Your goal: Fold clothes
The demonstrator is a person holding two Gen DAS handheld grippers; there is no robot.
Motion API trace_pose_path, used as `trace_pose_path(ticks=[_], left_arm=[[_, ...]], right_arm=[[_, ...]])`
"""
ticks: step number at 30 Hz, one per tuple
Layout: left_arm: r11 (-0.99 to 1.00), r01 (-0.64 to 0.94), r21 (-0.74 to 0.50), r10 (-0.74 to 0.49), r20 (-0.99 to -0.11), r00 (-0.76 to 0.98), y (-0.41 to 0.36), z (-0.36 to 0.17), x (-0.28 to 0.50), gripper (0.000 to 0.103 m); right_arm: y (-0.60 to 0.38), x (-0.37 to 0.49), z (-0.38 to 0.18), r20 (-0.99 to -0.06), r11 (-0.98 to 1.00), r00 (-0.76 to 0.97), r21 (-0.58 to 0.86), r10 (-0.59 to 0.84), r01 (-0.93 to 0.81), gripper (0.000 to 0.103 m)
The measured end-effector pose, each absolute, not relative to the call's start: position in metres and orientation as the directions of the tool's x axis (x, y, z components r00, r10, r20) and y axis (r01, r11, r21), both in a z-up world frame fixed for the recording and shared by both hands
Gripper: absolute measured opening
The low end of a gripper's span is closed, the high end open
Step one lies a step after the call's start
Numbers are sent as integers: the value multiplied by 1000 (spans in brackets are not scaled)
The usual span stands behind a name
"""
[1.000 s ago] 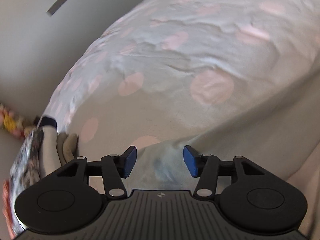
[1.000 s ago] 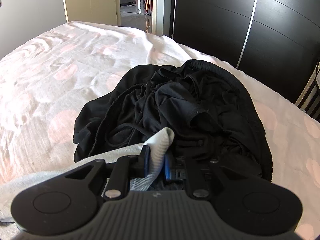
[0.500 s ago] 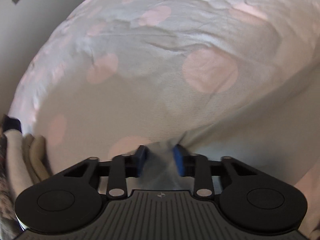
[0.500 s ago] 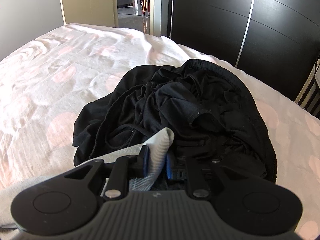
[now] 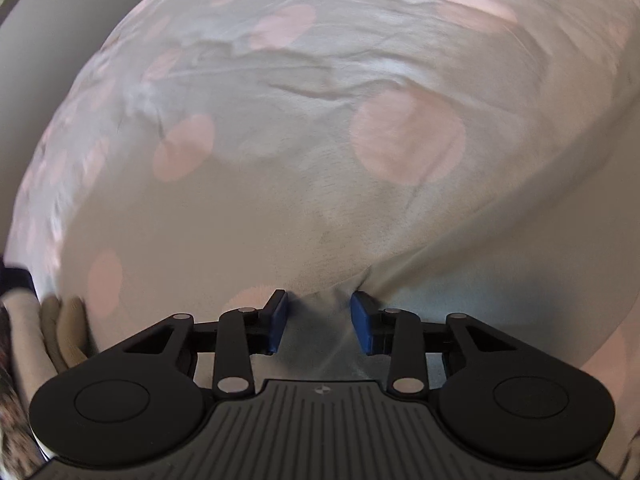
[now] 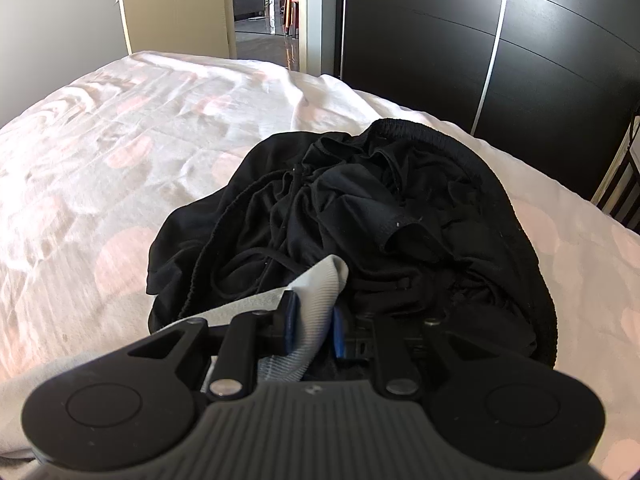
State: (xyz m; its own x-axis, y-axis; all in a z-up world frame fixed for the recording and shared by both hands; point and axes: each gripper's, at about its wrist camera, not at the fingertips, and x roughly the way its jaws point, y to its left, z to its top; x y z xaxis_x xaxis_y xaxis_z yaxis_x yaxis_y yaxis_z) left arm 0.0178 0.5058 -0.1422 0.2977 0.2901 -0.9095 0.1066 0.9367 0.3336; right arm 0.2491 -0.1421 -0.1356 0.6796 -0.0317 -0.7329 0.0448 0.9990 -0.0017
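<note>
A light grey garment (image 5: 500, 264) lies on the bed's white sheet with pink dots (image 5: 280, 128). My left gripper (image 5: 319, 320) points steeply down at it. A bunch of the grey fabric is gathered between its blue pads, with creases running out from the right pad (image 5: 362, 322). These jaws are opening slightly. In the right wrist view, my right gripper (image 6: 313, 328) is shut on the garment's ribbed grey hem (image 6: 320, 284). It holds the hem just in front of a crumpled pile of black shorts (image 6: 360, 216) on the sheet (image 6: 100, 168).
A stack of folded clothes (image 5: 36, 332) sits at the bed's left edge in the left wrist view. A dark wardrobe (image 6: 500, 48) stands beyond the bed's far right side. An open doorway (image 6: 272, 4) and a pale wall (image 6: 56, 20) are behind the bed.
The left gripper slid across the sheet onto the grey garment and its jaws narrowed from wide apart onto a bunch of fabric. The right gripper kept still with the hem.
</note>
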Motion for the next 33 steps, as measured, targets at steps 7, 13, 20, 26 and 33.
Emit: trace_pose_path(ticks=[7,13,20,26,33], left_arm=[[920,-37,389,377,-858,349,482,-134,0,4],[890,-179,420,456,-798,394,479,-84,-21,4],[840,-313,444,542,-712,446,479,-8,-61,4],[813,-380,441,581,-648,492,470,32,-102,4],[841,-367,397,540,-641,545,455,60,-129,4]], right_arm=[[-144,243,-129,-722,999,692,15,-21,46,19],[-147,221,-101,-667,999,745,29,11,12,15],[-148,192,-62,-597,999,802,41,32,-9,15],[-157,159,-28,-523,1000,852,19,16,-8,14],[-166,138,24,-379,995,924,-104,-42,2,13]])
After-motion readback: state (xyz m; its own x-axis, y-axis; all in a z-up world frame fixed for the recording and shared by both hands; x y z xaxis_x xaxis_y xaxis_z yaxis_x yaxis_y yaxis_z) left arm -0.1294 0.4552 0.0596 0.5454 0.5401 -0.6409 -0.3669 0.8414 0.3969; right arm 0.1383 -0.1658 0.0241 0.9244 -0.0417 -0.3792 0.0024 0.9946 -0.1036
